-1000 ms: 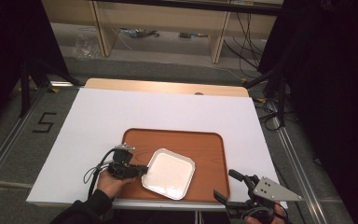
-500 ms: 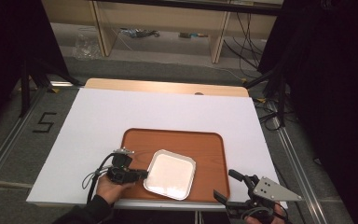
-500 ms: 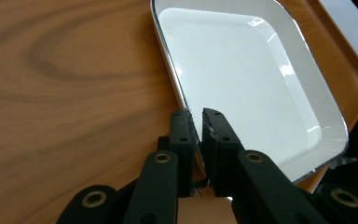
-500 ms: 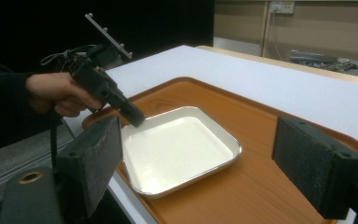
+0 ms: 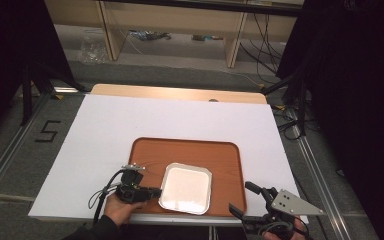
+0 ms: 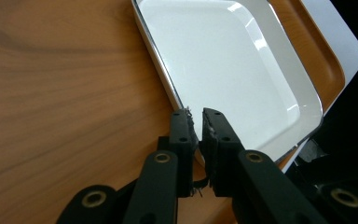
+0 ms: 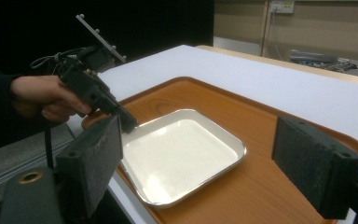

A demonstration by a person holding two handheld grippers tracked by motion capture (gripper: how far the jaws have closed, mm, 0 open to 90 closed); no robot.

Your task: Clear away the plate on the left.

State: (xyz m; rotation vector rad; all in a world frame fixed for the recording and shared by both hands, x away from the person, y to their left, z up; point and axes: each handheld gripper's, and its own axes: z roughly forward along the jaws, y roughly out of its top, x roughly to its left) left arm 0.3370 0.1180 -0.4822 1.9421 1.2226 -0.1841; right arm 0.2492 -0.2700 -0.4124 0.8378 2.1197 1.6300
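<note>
Right now your square white metal dish with the silvery rim (image 5: 186,188) lies flat on the rounded brown wooden tray (image 5: 220,152), in the tray's 6 o'clock half, its near edge close beside the tray's near lip. From the dish toward 12 o'clock you have a broad strip of bare tray floor, and past the tray's far rim the white table top (image 5: 110,125) runs open toward 12, 9 and 3 o'clock. The tray's near lip sits close to the table's near edge, so you have little room toward 6 o'clock.

Your left gripper (image 6: 196,126) comes at the dish from 9 o'clock, and its jaws stand narrow, pinched on the dish's rim with one pad outside the rim and one inside. Your right gripper (image 5: 247,199) hangs at the tray's 5 o'clock corner, jaws spread wide with nothing between the pads (image 7: 93,154), well apart from the dish
</note>
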